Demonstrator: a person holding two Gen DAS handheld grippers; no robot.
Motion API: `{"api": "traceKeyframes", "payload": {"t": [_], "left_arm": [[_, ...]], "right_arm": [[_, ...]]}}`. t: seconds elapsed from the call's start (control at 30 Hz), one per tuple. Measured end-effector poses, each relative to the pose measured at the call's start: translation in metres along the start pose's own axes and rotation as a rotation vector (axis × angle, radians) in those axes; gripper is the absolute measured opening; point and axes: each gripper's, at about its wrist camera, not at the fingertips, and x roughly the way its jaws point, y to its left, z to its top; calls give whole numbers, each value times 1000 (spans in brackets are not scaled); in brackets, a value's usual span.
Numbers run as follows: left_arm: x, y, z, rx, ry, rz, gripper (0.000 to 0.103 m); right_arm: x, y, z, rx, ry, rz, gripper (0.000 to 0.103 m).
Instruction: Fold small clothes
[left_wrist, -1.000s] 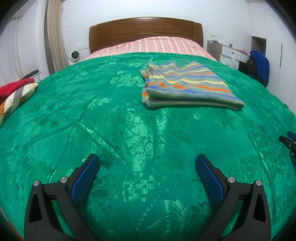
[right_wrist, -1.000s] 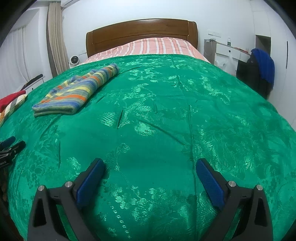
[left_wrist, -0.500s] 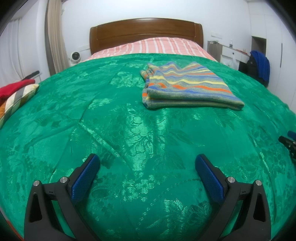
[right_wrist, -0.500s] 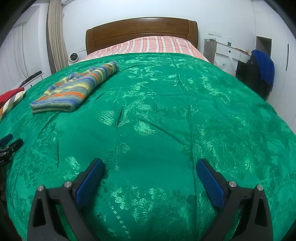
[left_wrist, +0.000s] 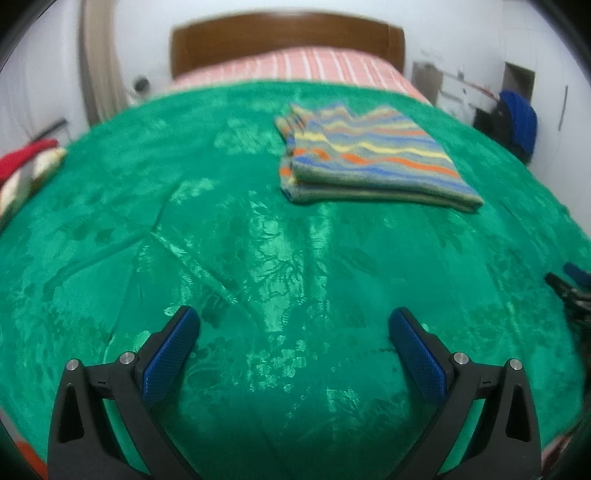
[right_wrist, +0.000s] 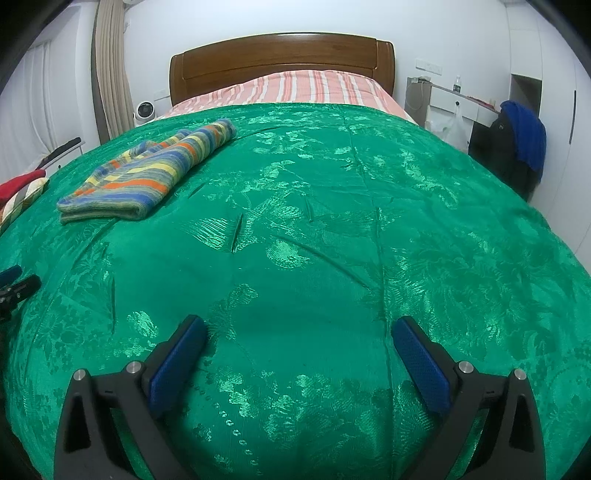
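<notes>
The striped knit garment (left_wrist: 373, 162) lies folded into a flat, layered rectangle on the green brocade bedspread (left_wrist: 258, 258), well up the bed toward the striped pink sheet (right_wrist: 295, 86) and the wooden headboard (right_wrist: 280, 55); from the right wrist view it sits far off to the left (right_wrist: 147, 177), its rolled edge nearest the camera. Both tools are away from it. The left gripper (left_wrist: 293, 350) hangs low over bare bedspread with its blue-padded fingers (left_wrist: 170, 358) spread wide and nothing between them, and the right gripper (right_wrist: 299, 354) is likewise splayed and empty over an unoccupied stretch of the cover; each one's tip shows at the margin of the other's view, so the two are side by side near the foot of the bed. Judging by how neat and compact the garment looks, its folding seems finished, and the step in hand reads as the pause between items rather than a fold in progress. At the left edge of the bed a red and striped heap of fabric (left_wrist: 26, 173) lies partly out of frame; whether it holds more small clothes cannot be told. If it does, the next move calls for reaching left to fetch one piece, laying it flat on the free area in front of the grippers, and pinching two corners at once. The left wrist view is blurred, so fine detail there is uncertain.
</notes>
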Motion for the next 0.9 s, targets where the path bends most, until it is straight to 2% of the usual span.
{"api": "traceKeyframes", "payload": {"t": [0.07, 0.1, 0.17, 0.23, 0.27, 0.33, 0.4, 0.47, 0.57, 0.6, 0.63, 0.7, 0.73, 0.77, 0.8, 0.83, 0.87, 0.9], "left_arm": [[-4, 10, 18, -40, 41, -77, 101], [-9, 19, 33, -78, 27, -134, 101], [-13, 30, 60, -125, -6, -188, 102], [-4, 37, 92, -151, -6, -239, 102], [9, 40, 112, -155, 16, -275, 102], [43, 40, 145, -142, 74, -323, 102], [78, 39, 170, -132, 105, -281, 101], [108, 45, 186, -167, 121, -245, 101], [147, 55, 195, -267, 212, -306, 101], [160, 56, 197, -286, 248, -336, 101], [164, 55, 197, -282, 256, -335, 102], [171, 50, 203, -247, 258, -318, 102], [173, 44, 206, -217, 263, -298, 101], [174, 38, 206, -190, 263, -276, 99], [174, 29, 206, -146, 256, -234, 70], [174, 19, 204, -85, 247, -220, 29], [172, 15, 202, -69, 247, -244, 19], [167, 11, 201, -55, 221, -223, 18]], "right_arm": [[-1, -1, 2, 5, 28, 11, 101], [-2, -3, 4, 10, 48, 21, 101], [-7, -9, 10, 64, 93, 65, 101], [-12, -19, 19, 191, 92, 174, 101], [-11, -25, 29, 301, 80, 279, 101], [-1, -26, 49, 396, 78, 394, 101], [23, -17, 76, 417, 90, 489, 101], [48, -4, 104, 377, 91, 524, 100], [93, 20, 144, 319, 113, 578, 95], [115, 28, 157, 333, 138, 638, 93], [128, 32, 163, 353, 154, 676, 89], [174, 39, 177, 471, 212, 756, 87], [186, 40, 180, 504, 228, 754, 80], [199, 43, 183, 531, 234, 735, 63], [208, 52, 189, 508, 248, 705, 50], [210, 64, 193, 445, 277, 655, 28], [205, 78, 197, 345, 279, 577, 25], [196, 90, 200, 248, 257, 507, 24]]}}
